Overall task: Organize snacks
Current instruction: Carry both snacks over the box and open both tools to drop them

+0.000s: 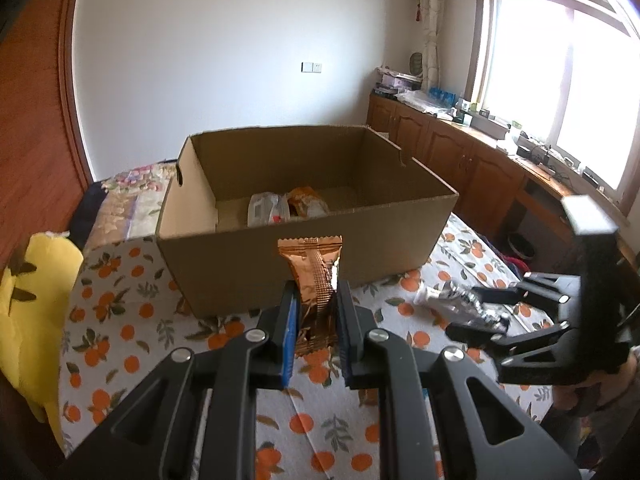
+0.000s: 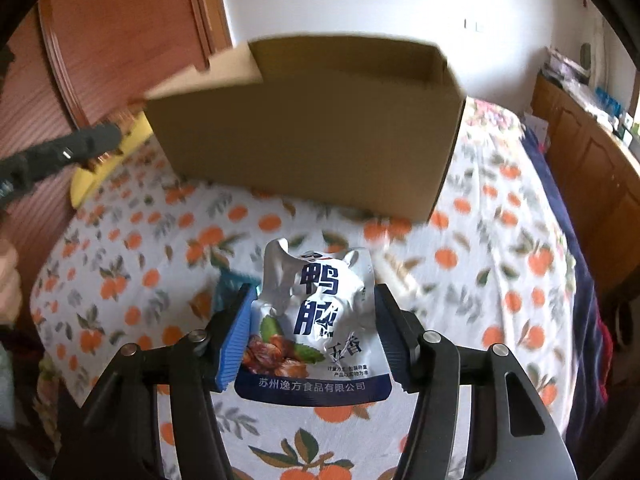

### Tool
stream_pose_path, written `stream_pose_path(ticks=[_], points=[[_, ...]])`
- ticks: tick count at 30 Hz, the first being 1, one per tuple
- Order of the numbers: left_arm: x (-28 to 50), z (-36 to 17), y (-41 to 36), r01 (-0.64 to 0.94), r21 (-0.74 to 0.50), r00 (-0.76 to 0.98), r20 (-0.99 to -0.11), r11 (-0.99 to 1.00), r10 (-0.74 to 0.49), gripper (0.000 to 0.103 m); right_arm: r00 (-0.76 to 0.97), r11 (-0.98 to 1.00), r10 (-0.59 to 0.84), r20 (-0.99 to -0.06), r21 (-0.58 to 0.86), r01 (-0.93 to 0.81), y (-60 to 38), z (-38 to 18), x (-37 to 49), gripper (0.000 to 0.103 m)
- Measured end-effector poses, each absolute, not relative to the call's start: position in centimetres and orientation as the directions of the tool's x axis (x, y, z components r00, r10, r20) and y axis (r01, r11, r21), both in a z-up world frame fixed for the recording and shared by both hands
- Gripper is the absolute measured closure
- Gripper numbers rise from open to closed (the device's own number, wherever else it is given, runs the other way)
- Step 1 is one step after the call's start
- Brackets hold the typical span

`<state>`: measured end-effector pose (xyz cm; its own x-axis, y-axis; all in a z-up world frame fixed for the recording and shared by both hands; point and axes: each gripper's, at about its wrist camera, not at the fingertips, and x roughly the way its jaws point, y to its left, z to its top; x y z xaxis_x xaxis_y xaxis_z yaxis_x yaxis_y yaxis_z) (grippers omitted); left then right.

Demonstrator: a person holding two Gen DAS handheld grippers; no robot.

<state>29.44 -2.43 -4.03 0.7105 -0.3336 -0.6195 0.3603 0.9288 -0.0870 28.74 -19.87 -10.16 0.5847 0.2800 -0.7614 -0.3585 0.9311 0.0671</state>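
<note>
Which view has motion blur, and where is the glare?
Right wrist: the cardboard box and orange-print cloth are smeared by motion, while the silver pouch in the right gripper stays sharp. Left wrist: crisp throughout, but the window is blown out white, and fisheye bending curves the room's edges.

Ahead of the jaws rises a white wall [image 1: 224, 40]. Right of them, a bright window [image 1: 560, 72] tops wooden cabinets [image 1: 448, 148]; left, a wooden door [image 2: 120, 40]

Your left wrist view looks down along its fingers [image 1: 294, 320] at the cardboard box [image 1: 304, 208], close. Your right wrist view faces that box [image 2: 308, 128] too, sharing the orange-print bed [image 2: 500, 240].
</note>
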Motion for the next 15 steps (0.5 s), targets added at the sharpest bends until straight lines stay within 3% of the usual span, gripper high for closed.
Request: stream_pose_path(ticks=[15], points=[[37.5, 0.5, -3.0, 0.364, -0.056, 0.752, -0.571, 0.93, -0.329, 0.087, 0.696, 0.891, 0.377, -0.611, 0.035, -0.452, -17.6, -1.2, 36.6, 0.043]])
